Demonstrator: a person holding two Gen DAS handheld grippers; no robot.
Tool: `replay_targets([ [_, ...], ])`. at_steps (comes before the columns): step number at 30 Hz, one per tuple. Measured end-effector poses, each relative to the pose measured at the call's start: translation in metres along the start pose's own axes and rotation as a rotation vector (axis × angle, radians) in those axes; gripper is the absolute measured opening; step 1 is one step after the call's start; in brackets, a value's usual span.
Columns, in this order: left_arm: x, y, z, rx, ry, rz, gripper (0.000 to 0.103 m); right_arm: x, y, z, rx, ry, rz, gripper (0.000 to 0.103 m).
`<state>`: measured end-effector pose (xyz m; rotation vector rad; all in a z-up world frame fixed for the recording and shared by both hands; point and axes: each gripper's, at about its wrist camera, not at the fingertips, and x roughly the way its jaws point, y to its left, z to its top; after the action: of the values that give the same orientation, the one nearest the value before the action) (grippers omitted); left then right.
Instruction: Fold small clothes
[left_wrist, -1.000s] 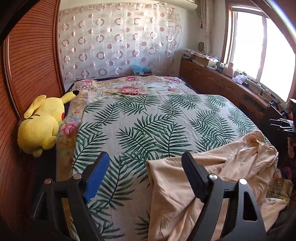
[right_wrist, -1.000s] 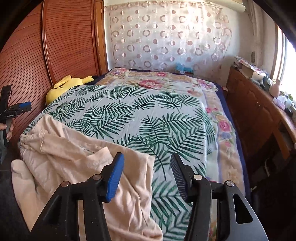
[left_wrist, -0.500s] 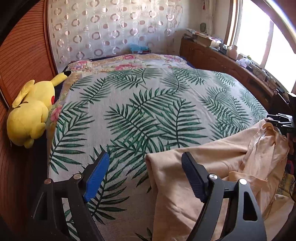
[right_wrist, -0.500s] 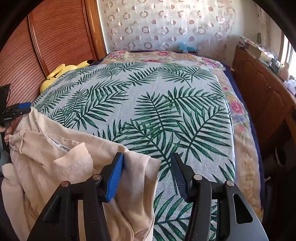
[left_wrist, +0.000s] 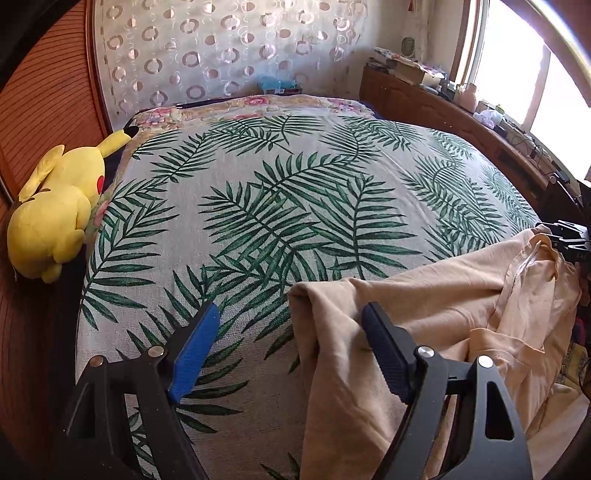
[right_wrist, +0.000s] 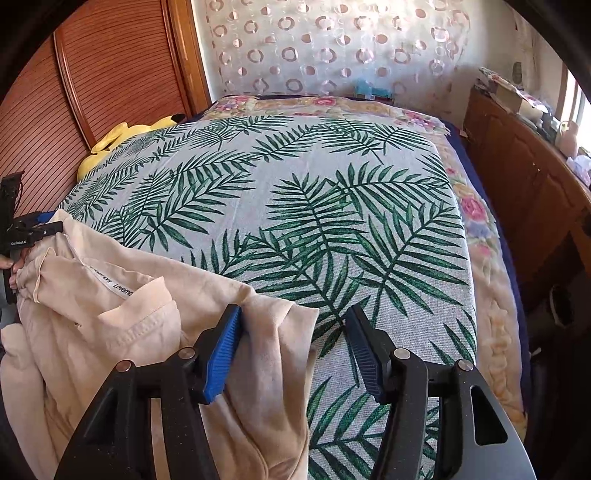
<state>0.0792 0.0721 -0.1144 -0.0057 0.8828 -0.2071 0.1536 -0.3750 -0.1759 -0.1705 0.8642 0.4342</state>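
**One garment, two spread grippers**

My left gripper (left_wrist: 290, 345) stands spread over one corner of the single peach garment (left_wrist: 424, 314), pinching nothing. My right gripper (right_wrist: 293, 345) is opening, the other corner lying between its jaws unpressed. The garment is bunched at the near edge of the palm-leaf bedspread (left_wrist: 295, 203). One yellow plush toy (left_wrist: 55, 206) sits far left.

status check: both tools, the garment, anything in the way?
Left tool open, right tool opening; neither pinching cloth. Peach garment crumpled at the bed's near edge, unfolded. Yellow plush off at the side, not in the way.
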Motion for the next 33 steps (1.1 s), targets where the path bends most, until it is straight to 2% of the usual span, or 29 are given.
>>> replay_targets([
  [3,-0.001,-0.001,0.000,0.002,-0.001,-0.041,0.068,0.002,0.008,0.000,-0.036,0.015,0.008,0.059],
  [5,-0.002,-0.003,0.000,0.013,0.003,-0.053,0.056,0.002,0.009,0.001,-0.050,0.025,0.027,0.048],
  [6,-0.002,-0.005,0.001,0.019,0.008,-0.059,0.052,0.002,0.009,0.002,-0.051,0.031,0.037,0.046],
  [8,-0.003,-0.008,0.001,0.027,0.015,-0.089,0.035,0.003,0.010,0.002,-0.056,0.037,0.067,0.031],
  [9,-0.003,-0.009,0.001,0.033,0.019,-0.099,0.031,0.003,0.011,0.002,-0.059,0.040,0.082,0.026],
  [10,-0.004,-0.011,0.001,0.039,0.022,-0.108,0.022,0.002,0.013,0.002,-0.060,0.040,0.097,0.016],
  [12,-0.009,-0.016,-0.001,0.051,0.013,-0.129,0.009,0.000,0.018,0.000,-0.066,0.029,0.103,0.012],
  [17,-0.057,-0.032,0.002,0.067,-0.094,-0.189,0.008,-0.042,0.027,-0.007,-0.045,-0.082,0.121,0.010],
  [21,-0.117,-0.046,0.014,0.093,-0.227,-0.238,0.007,-0.107,0.039,0.002,-0.074,-0.195,0.114,0.009],
  [27,-0.207,-0.059,0.040,0.124,-0.405,-0.311,0.007,-0.201,0.055,0.030,-0.140,-0.318,0.096,0.009],
  [33,-0.289,-0.066,0.068,0.166,-0.578,-0.288,0.007,-0.291,0.069,0.056,-0.199,-0.451,0.062,0.009],
])
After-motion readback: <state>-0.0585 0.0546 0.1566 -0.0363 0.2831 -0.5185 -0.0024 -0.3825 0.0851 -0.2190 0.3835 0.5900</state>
